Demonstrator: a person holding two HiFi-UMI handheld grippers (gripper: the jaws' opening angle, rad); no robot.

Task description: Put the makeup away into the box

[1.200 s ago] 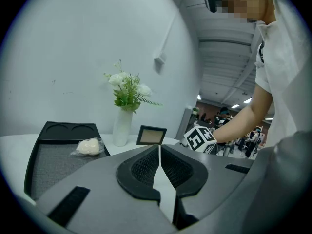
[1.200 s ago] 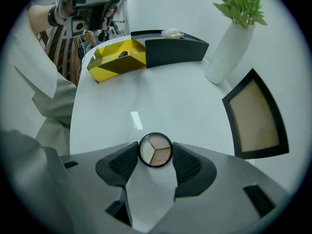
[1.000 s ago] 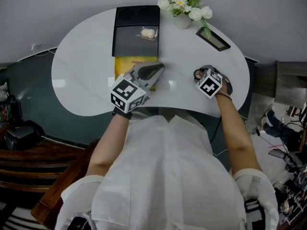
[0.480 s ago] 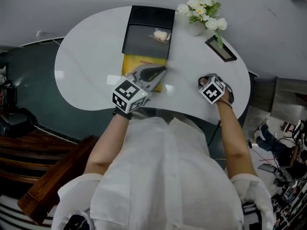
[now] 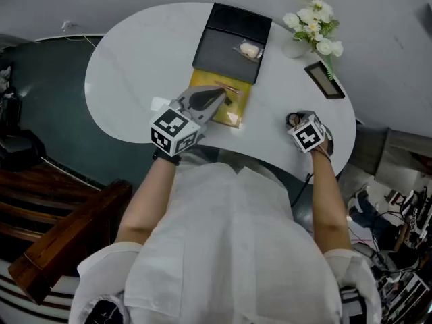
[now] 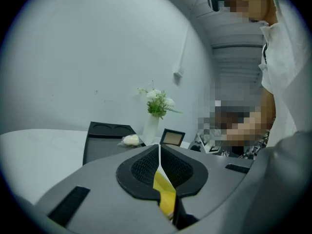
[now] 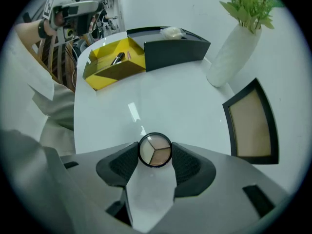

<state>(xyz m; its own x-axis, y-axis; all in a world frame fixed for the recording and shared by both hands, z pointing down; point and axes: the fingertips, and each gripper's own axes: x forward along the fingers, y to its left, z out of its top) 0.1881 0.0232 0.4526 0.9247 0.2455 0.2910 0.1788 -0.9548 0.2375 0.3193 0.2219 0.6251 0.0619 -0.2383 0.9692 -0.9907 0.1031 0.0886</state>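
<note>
Yellow box [image 5: 239,104] rim in left gripper [image 6: 159,156], compact [image 7: 155,150] in right gripper [image 5: 293,120].

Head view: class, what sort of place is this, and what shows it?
Probably a lab or studio staged as a dressing table: a white table, a flower vase, a makeup compact, cabled equipment nearby.

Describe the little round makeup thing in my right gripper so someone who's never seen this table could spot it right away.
On the white table, look to the right end of the edge nearest the person, where the right hand-held gripper is. Its jaws clamp a small round compact with a black rim. Unlike the rectangular compact beside the vase, it is circular, with three wedge-shaped beige-to-brown shades.
</note>
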